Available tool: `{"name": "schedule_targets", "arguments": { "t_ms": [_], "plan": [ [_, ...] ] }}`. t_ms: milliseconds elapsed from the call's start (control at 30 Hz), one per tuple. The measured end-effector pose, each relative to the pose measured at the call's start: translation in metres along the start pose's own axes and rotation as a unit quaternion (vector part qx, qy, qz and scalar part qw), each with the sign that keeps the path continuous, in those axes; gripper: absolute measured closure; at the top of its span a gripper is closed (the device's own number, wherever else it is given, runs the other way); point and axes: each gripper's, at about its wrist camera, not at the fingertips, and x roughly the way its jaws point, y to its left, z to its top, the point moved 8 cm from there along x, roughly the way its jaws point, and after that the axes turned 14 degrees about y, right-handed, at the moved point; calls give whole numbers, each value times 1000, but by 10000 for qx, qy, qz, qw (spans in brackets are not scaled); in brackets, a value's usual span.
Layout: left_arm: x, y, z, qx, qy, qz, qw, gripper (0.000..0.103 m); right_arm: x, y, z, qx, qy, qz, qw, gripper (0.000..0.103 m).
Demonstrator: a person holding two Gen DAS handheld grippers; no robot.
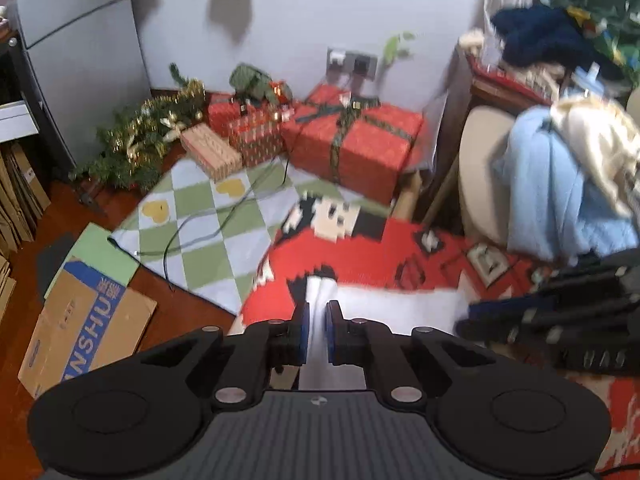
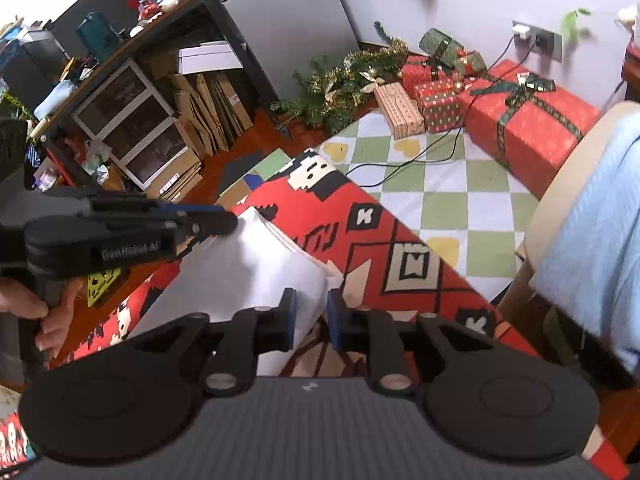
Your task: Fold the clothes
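My left gripper has its blue pads pressed onto a fold of the white garment, which lies on the red patterned blanket near me. My right gripper pinches another edge of the same white garment, with cloth bunched between its pads. In the right wrist view, the left gripper reaches in from the left, a hand on its grip. Far off, wrapped red gift boxes sit against the wall beside a checked rug.
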Motion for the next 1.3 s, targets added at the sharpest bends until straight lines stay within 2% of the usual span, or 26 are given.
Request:
{"name": "schedule_targets", "arguments": {
  "t_ms": [33, 67, 167, 233, 267, 300, 333, 400, 433, 467, 500, 533, 567, 667, 767, 833, 867, 967, 1000, 1033, 1100, 1167, 1300],
  "plan": [
    [1, 0, 0, 54, -24, 58, 10000, 98, 3, -1, 0, 42, -4, 6, 10000, 97],
    [2, 1, 1, 48, -32, 121, 9999, 99, 5, -1, 0, 73, -13, 3, 10000, 100],
    [-5, 8, 6, -283, -144, 191, 9993, 98, 6, -2, 1, -17, -92, -147, 9998, 100],
    [-15, 15, 10, -607, -297, 16, 9977, 83, 5, -3, 1, -20, -118, -227, 9997, 95],
    [-18, 16, 9, -608, -320, -77, 9976, 66, 2, -4, 2, 39, -163, -228, 9996, 91],
    [-21, 17, 9, -610, -343, -170, 9974, 61, -1, -5, 2, 99, -207, -228, 9995, 89],
    [-22, 17, 8, -591, -325, -231, 9975, 61, -3, -6, 3, 149, -245, -224, 9993, 83],
    [-11, 15, 3, -446, -12, -197, 9988, 62, -3, -6, 6, 110, -215, -165, 9996, 77],
    [-5, 14, 0, -383, 111, -178, 9990, 64, -1, -5, 6, 51, -204, -182, 9996, 77],
    [-2, 12, -2, -337, 109, -179, 9992, 68, 0, -4, 7, -8, -194, -199, 9996, 77],
    [1, 10, -4, -304, 101, -213, 9993, 84, 2, -2, 7, -67, -183, -217, 9996, 78],
    [1, 6, -5, -309, 77, -342, 9989, 96, 3, -1, 7, -126, -173, -234, 9995, 86],
    [1, 3, -5, -306, 59, -416, 9986, 99, 5, 0, 8, -184, -163, -251, 9994, 98],
    [-3, 5, 2, -384, -34, -291, 9988, 99, 8, 4, 9, -354, -137, -302, 9988, 100],
    [-9, 9, 10, -509, -159, -208, 9984, 99, -11, 1, 18, -246, -385, -195, 9988, 100],
    [-13, 12, 14, -592, -243, -152, 9978, 99, -6, -4, 19, -293, -324, -240, 9988, 100],
    [-15, 13, 17, -634, -285, -124, 9975, 97, -4, -7, 19, -317, -294, -262, 9987, 100],
    [-20, 17, 24, -759, -410, -41, 9963, 82, 3, -14, 21, -394, -210, -325, 9985, 98],
    [-22, 19, 26, -800, -451, -13, 9958, 82, 1, -14, 21, -470, -241, -326, 9981, 98],
    [-24, 20, 29, -842, -493, 14, 9952, 82, -1, -15, 21, -514, -254, -383, 9976, 91],
    [-31, 23, 31, -960, -589, 60, 9936, 82, -11, -15, 19, -598, -369, -428, 9966, 88],
    [-57, 23, 15, -1315, -771, 42, 9883, 80, -21, -5, 10, -812, -383, -402, 9952, 88],
    [-108, 24, -19, -2033, -1109, 17, 9728, 79, -40, 31, -20, -1443, -250, -236, 9889, 75]
  ]
}}
